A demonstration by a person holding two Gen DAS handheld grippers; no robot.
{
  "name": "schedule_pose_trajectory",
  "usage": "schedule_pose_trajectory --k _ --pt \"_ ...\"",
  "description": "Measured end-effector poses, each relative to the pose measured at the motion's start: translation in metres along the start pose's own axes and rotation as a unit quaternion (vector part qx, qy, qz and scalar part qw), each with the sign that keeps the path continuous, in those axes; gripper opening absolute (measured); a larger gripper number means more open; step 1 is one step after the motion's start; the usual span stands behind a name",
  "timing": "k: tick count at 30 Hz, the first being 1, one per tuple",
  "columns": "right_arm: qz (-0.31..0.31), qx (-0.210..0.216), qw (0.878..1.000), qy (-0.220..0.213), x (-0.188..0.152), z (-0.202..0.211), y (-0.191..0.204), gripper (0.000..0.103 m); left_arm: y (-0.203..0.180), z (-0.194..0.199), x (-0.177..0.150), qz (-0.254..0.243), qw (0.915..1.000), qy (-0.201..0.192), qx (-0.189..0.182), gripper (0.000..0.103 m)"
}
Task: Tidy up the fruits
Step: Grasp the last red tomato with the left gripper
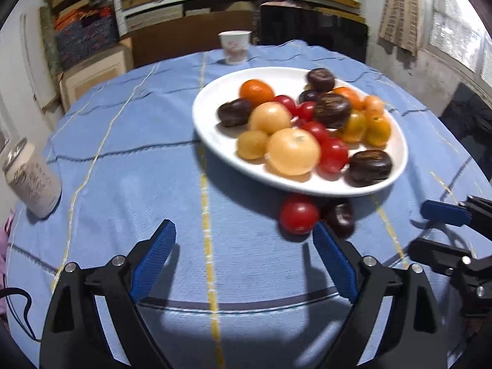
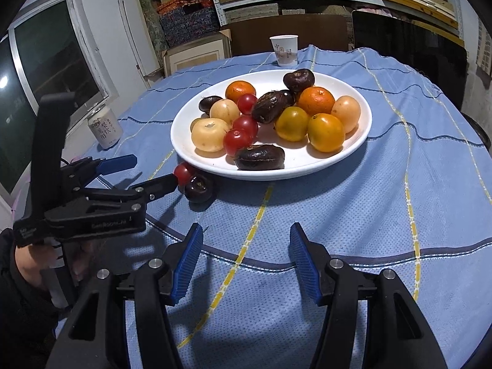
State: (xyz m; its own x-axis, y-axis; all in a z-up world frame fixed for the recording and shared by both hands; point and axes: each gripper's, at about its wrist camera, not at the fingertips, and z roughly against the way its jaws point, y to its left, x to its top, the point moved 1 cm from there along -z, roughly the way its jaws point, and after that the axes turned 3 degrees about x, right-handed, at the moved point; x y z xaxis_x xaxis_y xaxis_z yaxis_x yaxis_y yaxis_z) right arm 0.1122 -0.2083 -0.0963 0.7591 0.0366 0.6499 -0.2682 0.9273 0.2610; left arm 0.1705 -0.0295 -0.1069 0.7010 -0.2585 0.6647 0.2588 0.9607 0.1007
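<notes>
A white plate on the blue tablecloth holds oranges, yellow fruits, red tomatoes and dark brown fruits. Off the plate, at its near rim, a red tomato and a dark fruit lie side by side on the cloth. My left gripper is open and empty; its right fingertip is just short of the tomato and the dark fruit. My right gripper is open over bare cloth, nearer than the plate, holding nothing.
A paper cup stands at the table's far edge. A white drink can stands at the left edge. A hand grips the left tool. Shelves of boxes and a dark chair back stand behind the table.
</notes>
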Motion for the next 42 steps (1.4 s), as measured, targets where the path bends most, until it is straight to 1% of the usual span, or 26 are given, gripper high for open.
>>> schedule_pose_trajectory --k 3,5,9,11,12,13,17,20,24,26,27,28,29,31,32,34,35,39,41,42 --pt "-0.001 -0.002 1.0 -0.002 0.0 0.001 0.0 0.059 -0.004 -0.006 0.003 -0.003 0.9999 0.007 0.009 0.089" --pt "-0.001 -0.002 1.0 -0.005 -0.001 0.002 0.0 0.06 -0.004 -0.008 0.004 0.006 0.9999 0.013 0.002 0.089" --pt "-0.01 0.001 1.0 -0.008 -0.001 0.003 -0.003 0.06 -0.011 -0.007 0.005 -0.008 0.9999 0.009 -0.001 0.088" --pt "-0.014 0.002 1.0 -0.011 -0.002 0.005 -0.005 0.06 -0.012 -0.007 0.004 -0.009 0.9998 0.009 -0.018 0.088" --pt "-0.014 0.002 1.0 -0.012 -0.002 0.006 -0.005 0.06 -0.014 -0.006 0.004 -0.009 0.9989 0.011 -0.046 0.088" --pt "-0.014 0.002 1.0 -0.013 -0.002 0.007 -0.005 0.06 -0.015 -0.006 0.003 -0.01 0.9982 0.012 -0.058 0.088" --pt "-0.014 -0.001 1.0 -0.019 -0.005 0.013 -0.007 0.06 -0.031 -0.001 0.002 -0.044 0.9969 0.0 -0.065 0.088" --pt "-0.019 -0.002 1.0 -0.02 -0.006 0.014 -0.011 0.06 -0.027 -0.003 0.003 -0.039 0.998 0.003 -0.051 0.088" --pt "-0.015 -0.005 1.0 -0.019 -0.006 0.015 -0.01 0.061 -0.009 -0.01 0.002 -0.015 0.9995 0.022 -0.016 0.088" --pt "-0.01 -0.005 1.0 -0.015 -0.005 0.013 -0.008 0.061 -0.002 -0.015 0.004 0.001 0.9993 0.032 -0.017 0.089" --pt "-0.008 -0.005 1.0 -0.013 -0.005 0.012 -0.007 0.061 -0.002 -0.016 0.005 0.002 0.9991 0.036 -0.024 0.089" --pt "-0.006 -0.004 1.0 -0.012 -0.005 0.011 -0.005 0.061 -0.005 -0.019 0.007 -0.001 0.9989 0.038 -0.027 0.09" --pt "-0.005 -0.003 1.0 -0.011 -0.005 0.01 -0.004 0.061 -0.01 -0.02 0.008 -0.012 0.999 0.036 -0.021 0.091" --pt "-0.003 -0.004 1.0 -0.009 -0.005 0.009 -0.003 0.061 -0.019 -0.025 0.011 -0.037 0.9988 0.034 0.002 0.091" --pt "-0.003 -0.004 1.0 -0.008 -0.005 0.008 -0.002 0.061 -0.02 -0.028 0.012 -0.041 0.9984 0.037 0.008 0.093" --pt "-0.003 -0.007 1.0 -0.005 -0.005 0.008 -0.002 0.061 -0.016 -0.032 0.014 -0.032 0.9986 0.043 0.006 0.096" --pt "-0.003 -0.008 1.0 -0.006 -0.005 0.008 -0.002 0.061 -0.014 -0.032 0.013 -0.027 0.9986 0.045 0.006 0.096" --pt "-0.001 -0.01 1.0 -0.005 -0.005 0.008 0.0 0.061 -0.009 -0.021 0.007 -0.033 0.998 0.029 0.045 0.095" --pt "0.003 -0.008 1.0 -0.006 -0.004 0.008 0.003 0.061 -0.002 -0.016 0.004 -0.024 0.9985 0.026 0.041 0.088" --pt "0.005 -0.007 1.0 -0.005 -0.004 0.007 0.004 0.061 0.001 -0.015 0.004 -0.019 0.9988 0.025 0.038 0.088"
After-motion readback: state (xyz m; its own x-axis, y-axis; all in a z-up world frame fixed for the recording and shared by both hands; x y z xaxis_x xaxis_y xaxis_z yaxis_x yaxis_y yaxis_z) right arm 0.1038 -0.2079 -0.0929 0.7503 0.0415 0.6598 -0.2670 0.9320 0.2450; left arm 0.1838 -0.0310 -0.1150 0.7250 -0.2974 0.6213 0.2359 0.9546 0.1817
